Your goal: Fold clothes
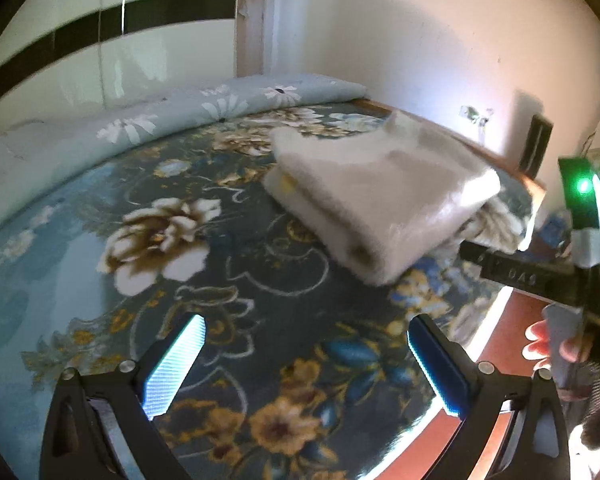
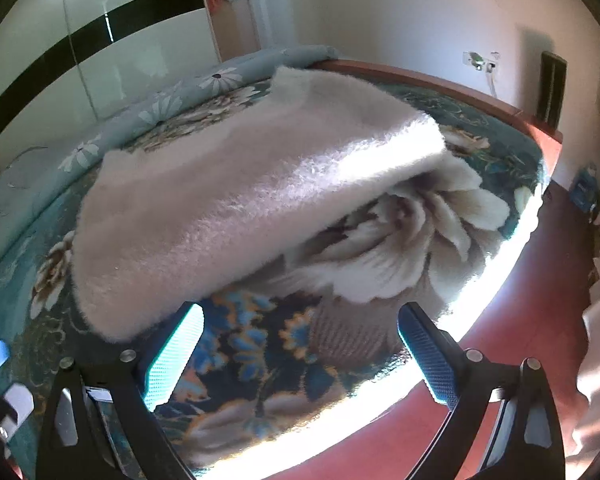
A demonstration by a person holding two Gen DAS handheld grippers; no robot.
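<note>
A fluffy white garment (image 1: 376, 196) lies folded in a thick bundle on the floral bedspread (image 1: 172, 248). In the right wrist view it (image 2: 236, 200) fills the middle, just beyond the fingers. My left gripper (image 1: 306, 364) is open and empty, held above the bedspread, short of the garment. My right gripper (image 2: 300, 354) is open and empty, close in front of the garment's near edge. The right gripper's body (image 1: 540, 272) shows at the right edge of the left wrist view, next to the garment.
A light blue daisy quilt (image 1: 148, 128) is rolled along the bed's far side. A wardrobe (image 1: 100, 48) stands behind it. The bed's wooden edge (image 2: 440, 78) and red floor (image 2: 520, 320) lie to the right. A wall socket (image 2: 480, 62) is on the far wall.
</note>
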